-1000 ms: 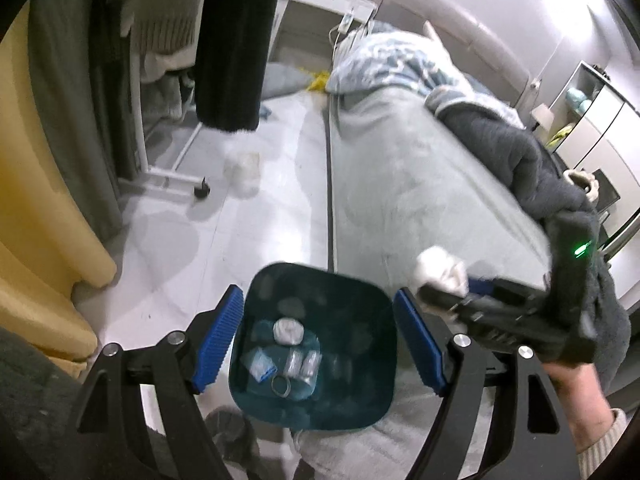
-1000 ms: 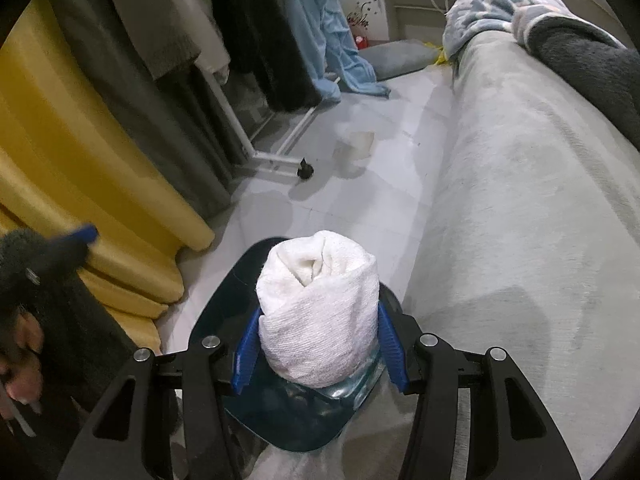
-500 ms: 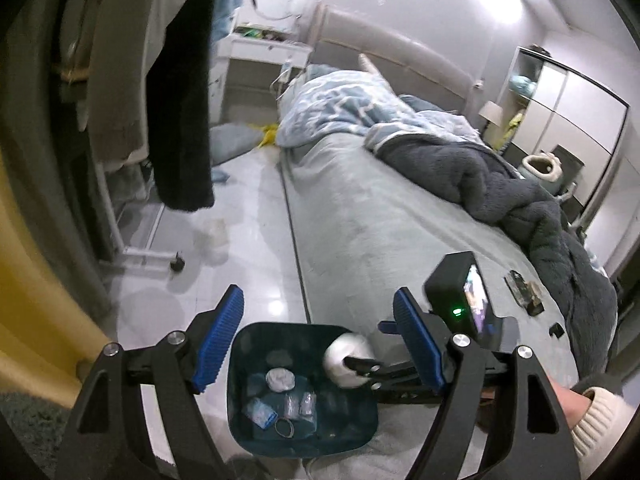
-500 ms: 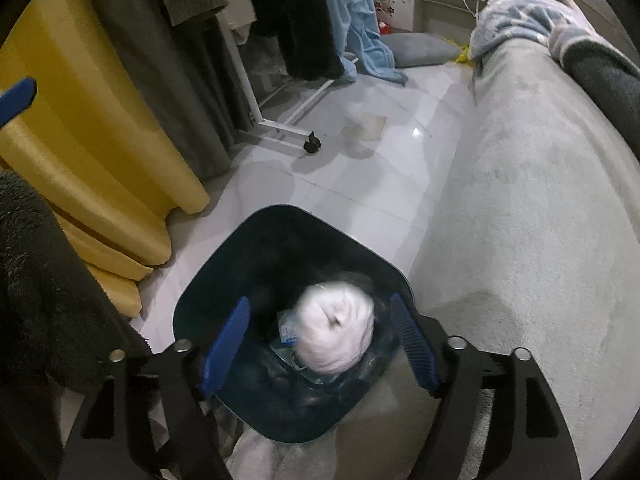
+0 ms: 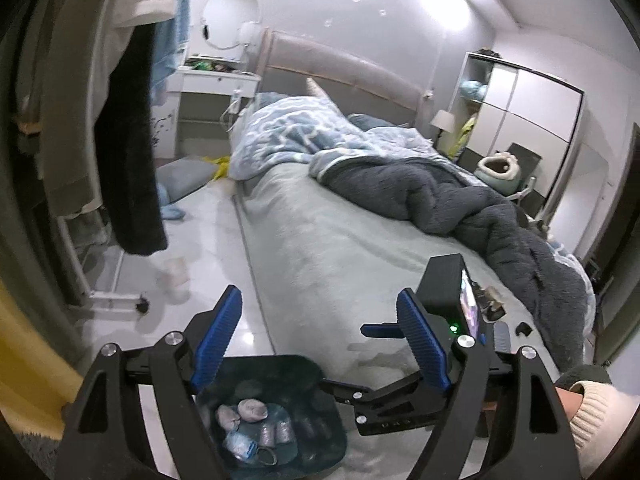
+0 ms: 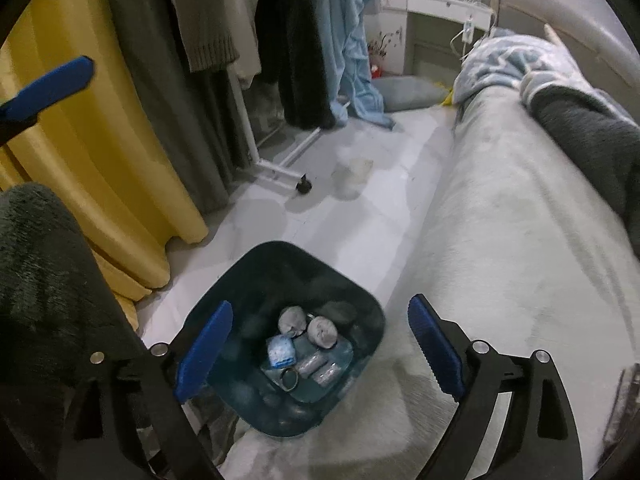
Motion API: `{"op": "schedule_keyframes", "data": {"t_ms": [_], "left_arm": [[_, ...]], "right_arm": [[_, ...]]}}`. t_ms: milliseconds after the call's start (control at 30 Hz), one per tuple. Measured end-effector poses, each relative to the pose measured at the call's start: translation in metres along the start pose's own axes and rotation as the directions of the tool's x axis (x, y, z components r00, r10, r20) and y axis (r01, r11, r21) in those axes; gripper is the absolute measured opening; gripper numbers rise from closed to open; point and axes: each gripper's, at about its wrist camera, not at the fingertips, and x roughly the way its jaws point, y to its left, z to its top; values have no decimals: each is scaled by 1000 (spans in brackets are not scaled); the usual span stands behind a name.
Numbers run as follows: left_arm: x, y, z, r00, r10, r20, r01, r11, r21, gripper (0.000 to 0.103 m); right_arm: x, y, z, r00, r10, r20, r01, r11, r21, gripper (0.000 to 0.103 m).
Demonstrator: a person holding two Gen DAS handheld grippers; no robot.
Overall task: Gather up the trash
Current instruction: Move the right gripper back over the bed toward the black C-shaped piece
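Now white wad (image 6: 322, 330) dropped into bin (image 6: 240, 280); right hand-held gripper (image 6: 320, 348) just opened wide, empty; left hand-held gripper (image 5: 320, 340) wide, empty.

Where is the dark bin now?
In the right wrist view, the dark bin stands on the floor against the bed, low centre, below the open right tongs.

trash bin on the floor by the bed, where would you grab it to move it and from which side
Grip the trash bin by its thin upright rim, coming straight down from above with one finger inside and one outside. It stands open-topped and upright. Probably pick the floor-side wall, since the bed crowds the other side. The right gripper already hangs open above it.
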Motion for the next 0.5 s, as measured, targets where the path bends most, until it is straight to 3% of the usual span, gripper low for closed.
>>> {"op": "schedule_keyframes", "data": {"t_ms": [500], "left_arm": [[42, -49, -3, 995, -92, -27, 94, 990, 103, 88]], "right_arm": [[-57, -45, -36, 984, -139, 111, 133, 990, 56, 92]]}}
